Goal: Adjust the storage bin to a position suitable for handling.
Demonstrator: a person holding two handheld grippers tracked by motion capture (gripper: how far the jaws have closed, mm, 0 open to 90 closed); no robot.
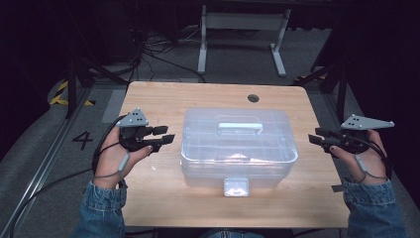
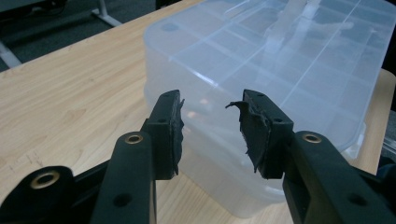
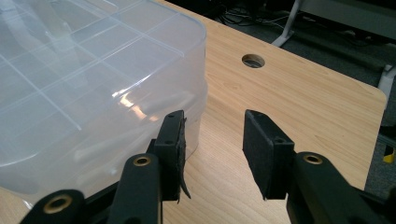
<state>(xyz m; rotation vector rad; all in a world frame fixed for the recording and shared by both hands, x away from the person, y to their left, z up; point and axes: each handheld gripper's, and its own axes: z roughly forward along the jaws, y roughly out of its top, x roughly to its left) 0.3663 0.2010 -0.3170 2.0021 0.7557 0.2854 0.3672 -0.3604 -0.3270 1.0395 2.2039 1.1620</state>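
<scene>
Clear plastic storage box (image 1: 237, 146) with a divided lid sits shut at the middle of a light wooden table (image 1: 148, 198), its grey front latch (image 1: 236, 187) facing the person and its grey carry handle (image 1: 239, 126) lying flat on top. Nearest the camera, two denim sleeves come in from the bottom edge, each hand holding a black two-jaw gripper. The left gripper (image 1: 167, 134) hovers just beside the box's left end, jaws pointing at it and parted, with nothing between them; the left gripper view looks past its worn pads (image 2: 173, 128) at the box's corner, close but apart. The right gripper (image 1: 317, 136) hangs near the box's right end, a little farther off, jaws likewise apart and empty, with bare table between them. Farther back, a round cable hole (image 1: 253, 97) marks the table's far edge. By the look of it, work on the box has not begun: latch fastened, lid down, box untouched.
</scene>
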